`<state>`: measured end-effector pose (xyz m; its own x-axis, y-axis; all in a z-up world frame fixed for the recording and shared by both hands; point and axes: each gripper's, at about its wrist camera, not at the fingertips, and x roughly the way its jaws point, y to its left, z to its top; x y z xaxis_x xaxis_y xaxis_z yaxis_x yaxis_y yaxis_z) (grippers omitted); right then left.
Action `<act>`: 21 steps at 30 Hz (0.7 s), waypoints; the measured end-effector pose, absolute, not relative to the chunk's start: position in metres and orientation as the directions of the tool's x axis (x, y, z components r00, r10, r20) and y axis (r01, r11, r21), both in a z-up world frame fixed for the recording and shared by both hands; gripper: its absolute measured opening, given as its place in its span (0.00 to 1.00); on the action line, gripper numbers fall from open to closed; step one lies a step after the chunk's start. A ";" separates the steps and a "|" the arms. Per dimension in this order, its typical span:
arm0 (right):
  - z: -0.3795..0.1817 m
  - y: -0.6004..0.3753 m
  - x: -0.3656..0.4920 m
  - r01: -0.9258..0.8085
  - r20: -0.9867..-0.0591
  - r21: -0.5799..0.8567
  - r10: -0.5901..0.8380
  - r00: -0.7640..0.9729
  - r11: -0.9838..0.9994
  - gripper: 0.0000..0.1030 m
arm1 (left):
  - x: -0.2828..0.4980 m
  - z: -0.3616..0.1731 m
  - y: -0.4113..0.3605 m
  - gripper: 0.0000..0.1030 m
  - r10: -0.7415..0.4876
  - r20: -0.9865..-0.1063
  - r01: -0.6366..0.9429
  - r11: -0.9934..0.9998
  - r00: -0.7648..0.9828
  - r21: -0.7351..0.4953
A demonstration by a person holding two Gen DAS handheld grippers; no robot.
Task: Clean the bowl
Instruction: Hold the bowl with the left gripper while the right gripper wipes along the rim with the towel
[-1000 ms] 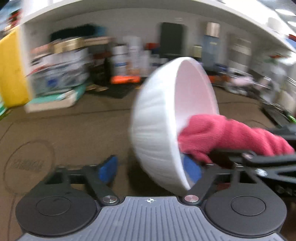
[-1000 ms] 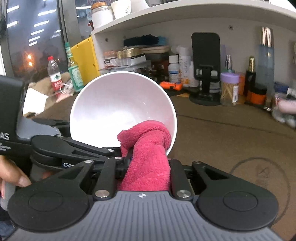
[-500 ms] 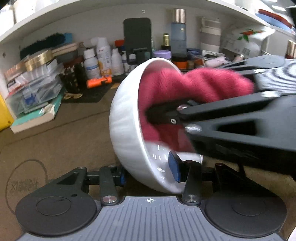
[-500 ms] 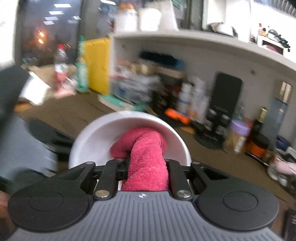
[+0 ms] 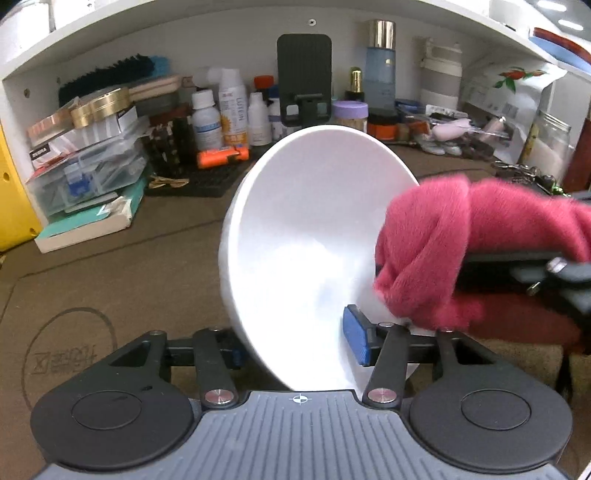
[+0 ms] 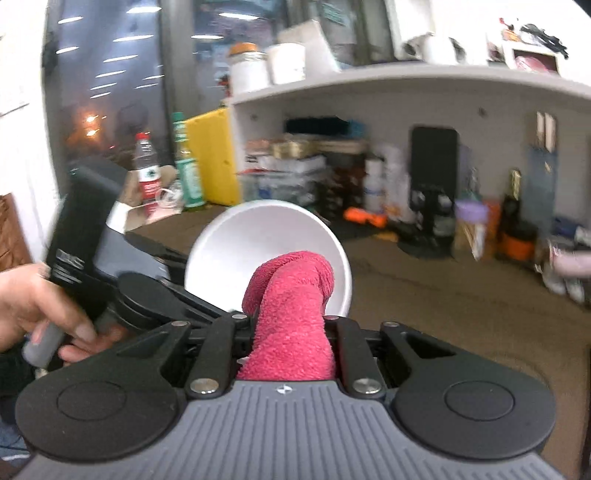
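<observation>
A white bowl (image 5: 303,240) hangs tilted above the table, its opening turned toward the right. My left gripper (image 5: 295,343) grips its lower wall, one blue pad (image 5: 354,339) inside and the other behind the outside. Its jaws are opening slightly with the bowl wall still between them. My right gripper (image 6: 291,325) is shut on a rolled pink cloth (image 6: 291,306). The cloth (image 5: 443,251) touches the bowl's lower right rim. In the right wrist view the bowl (image 6: 258,240) faces me, and a person's hand (image 6: 29,306) holds the left gripper's handle.
A brown mat (image 5: 110,280) covers the table. Under a white shelf (image 5: 184,22) at the back stand bottles (image 5: 232,110), a black phone stand (image 5: 304,74), an orange tool (image 5: 221,157) and stacked boxes (image 5: 88,162). A yellow box (image 6: 210,155) and drink bottles (image 6: 147,170) stand at the far left.
The cloth was deep inside the bowl half a second ago and has drawn back to its right rim. The right gripper has pulled away from the bowl. The bowl stays held.
</observation>
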<state>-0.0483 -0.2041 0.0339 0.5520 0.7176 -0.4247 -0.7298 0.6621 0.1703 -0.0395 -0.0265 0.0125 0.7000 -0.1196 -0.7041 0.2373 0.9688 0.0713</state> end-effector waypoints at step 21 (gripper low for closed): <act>0.051 -0.139 -0.003 -0.803 -0.506 0.056 0.710 0.490 0.594 0.17 | -0.045 0.014 -0.040 0.50 -0.085 -0.705 0.272 0.949 0.704 0.158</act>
<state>-0.0030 -0.1385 0.0512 0.4898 0.7098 -0.5062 -0.8026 0.5938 0.0561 -0.0449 -0.0397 0.0136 0.7041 -0.0849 -0.7050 0.2725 0.9491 0.1579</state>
